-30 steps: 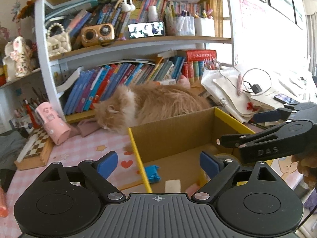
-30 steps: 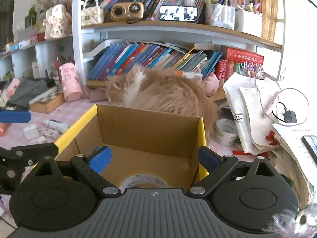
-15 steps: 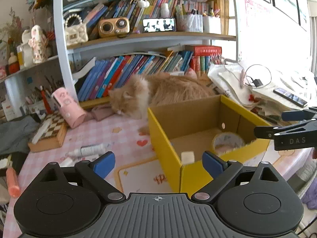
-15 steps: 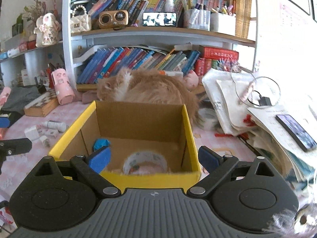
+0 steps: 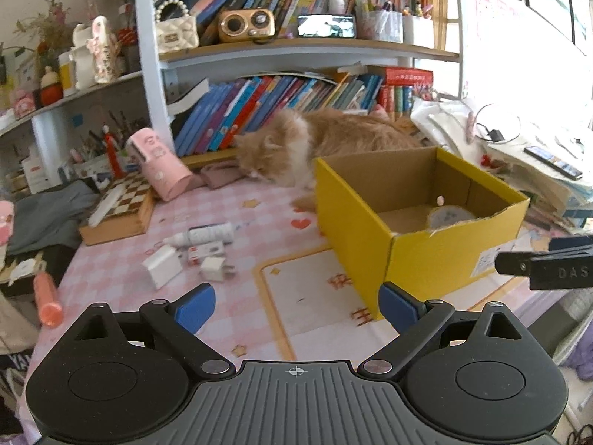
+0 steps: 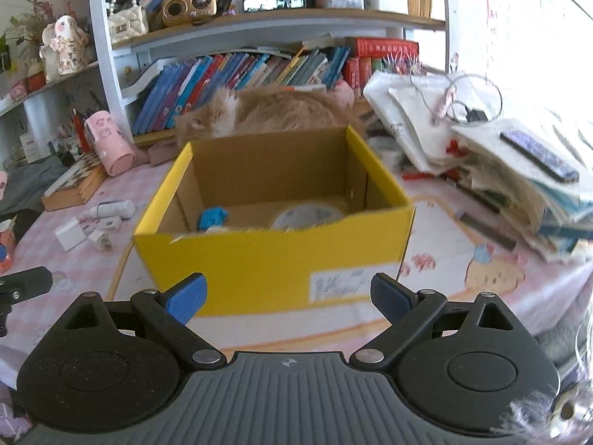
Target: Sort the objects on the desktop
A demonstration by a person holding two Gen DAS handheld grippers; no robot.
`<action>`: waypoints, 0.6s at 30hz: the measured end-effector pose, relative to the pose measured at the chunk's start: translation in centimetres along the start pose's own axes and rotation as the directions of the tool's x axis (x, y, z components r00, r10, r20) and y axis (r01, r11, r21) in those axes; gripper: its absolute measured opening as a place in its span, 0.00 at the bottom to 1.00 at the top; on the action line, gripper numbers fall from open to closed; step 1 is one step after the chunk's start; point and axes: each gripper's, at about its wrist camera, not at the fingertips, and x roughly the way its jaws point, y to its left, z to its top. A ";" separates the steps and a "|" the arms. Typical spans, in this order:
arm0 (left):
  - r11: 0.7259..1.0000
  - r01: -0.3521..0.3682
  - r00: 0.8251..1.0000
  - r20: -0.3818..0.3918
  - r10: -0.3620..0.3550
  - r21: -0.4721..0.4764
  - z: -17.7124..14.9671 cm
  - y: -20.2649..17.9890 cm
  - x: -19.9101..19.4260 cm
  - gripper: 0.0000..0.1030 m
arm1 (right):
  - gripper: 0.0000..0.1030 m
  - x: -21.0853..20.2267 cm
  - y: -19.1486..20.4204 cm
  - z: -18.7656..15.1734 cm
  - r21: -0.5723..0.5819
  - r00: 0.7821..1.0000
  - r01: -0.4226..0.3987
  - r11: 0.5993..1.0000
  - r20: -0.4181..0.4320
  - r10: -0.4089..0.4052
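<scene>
A yellow cardboard box (image 5: 355,222) (image 6: 281,256) stands on the pink checked desk. Inside it lie a roll of tape (image 6: 307,215) (image 5: 450,217) and a blue crumpled thing (image 6: 212,217). Left of the box lie a white tube (image 5: 207,233) (image 6: 111,208), a white charger block (image 5: 162,265) (image 6: 70,233) and small white plugs (image 5: 217,269). My left gripper (image 5: 296,306) is open and empty, low over the desk in front of the box's left corner. My right gripper (image 6: 287,294) is open and empty, just before the box's near wall.
An orange cat (image 5: 315,144) (image 6: 259,111) lies behind the box against a bookshelf (image 5: 278,104). A chessboard box (image 5: 118,207) and pink case (image 5: 159,163) sit at left, an orange tube (image 5: 46,298) at the desk edge. Papers, cables and a phone (image 6: 537,155) pile up right.
Both grippers have pulled back and up from inside the box to in front of it. More of the desk and the small white items at left have come into view.
</scene>
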 end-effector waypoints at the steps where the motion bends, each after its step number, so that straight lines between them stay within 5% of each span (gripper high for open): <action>1: 1.000 -0.003 1.000 -0.002 0.003 -0.001 -0.2 0.3 -0.1 0.94 | 0.92 -0.1 0.4 -0.3 0.007 1.000 0.000 1.000 -0.009 0.001; 12: 0.999 0.014 0.997 -0.072 -0.016 -0.037 -2.9 2.6 -1.0 0.94 | 0.92 -1.1 5.2 -3.1 0.006 0.997 -0.020 1.000 -0.072 0.020; 18: 0.999 0.040 0.996 -0.082 -0.038 0.026 -3.8 2.6 -1.9 0.94 | 0.92 -1.6 7.4 -4.5 0.004 0.994 -0.036 0.999 -0.108 0.036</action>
